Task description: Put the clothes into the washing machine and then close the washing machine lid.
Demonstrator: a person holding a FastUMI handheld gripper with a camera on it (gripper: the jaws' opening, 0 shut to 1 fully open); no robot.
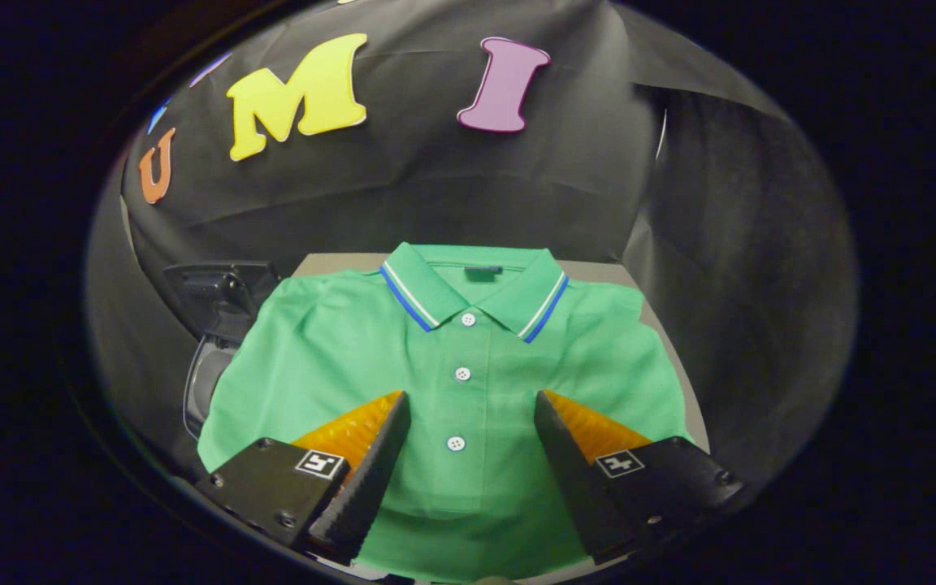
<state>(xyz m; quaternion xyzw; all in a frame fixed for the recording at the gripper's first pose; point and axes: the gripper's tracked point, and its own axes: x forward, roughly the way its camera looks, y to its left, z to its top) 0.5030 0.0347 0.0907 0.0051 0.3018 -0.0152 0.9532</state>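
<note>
Claw (472, 406): hovering over the garment with its two fingers (366, 471) standing wide apart, gripping nothing; whether the tips are touching the cloth cannot be told.

Green polo shirt (468, 382): lying flat and face up on a grey table (663, 321), spread out with its front toward the camera. Its button placket is running straight up the gap between the fingers, with one white button sitting between the fingertips, a second just ahead of them and a third up at the neck. The collar (427, 296) (green, edged with white and blue stripes) is lying folded open beyond the fingers, at the far end of the shirt. The sleeves are spreading out to either side, and the left one is hanging past the table edge.

Washing machine (220, 325): a dark unit standing just beside the table, left of the shirt; its upper part is showing next to the shirt's shoulder, and a curved rim is showing lower down, partly covered by the sleeve.

Black cloth wall (435, 187): hanging behind the table, creased.
</note>
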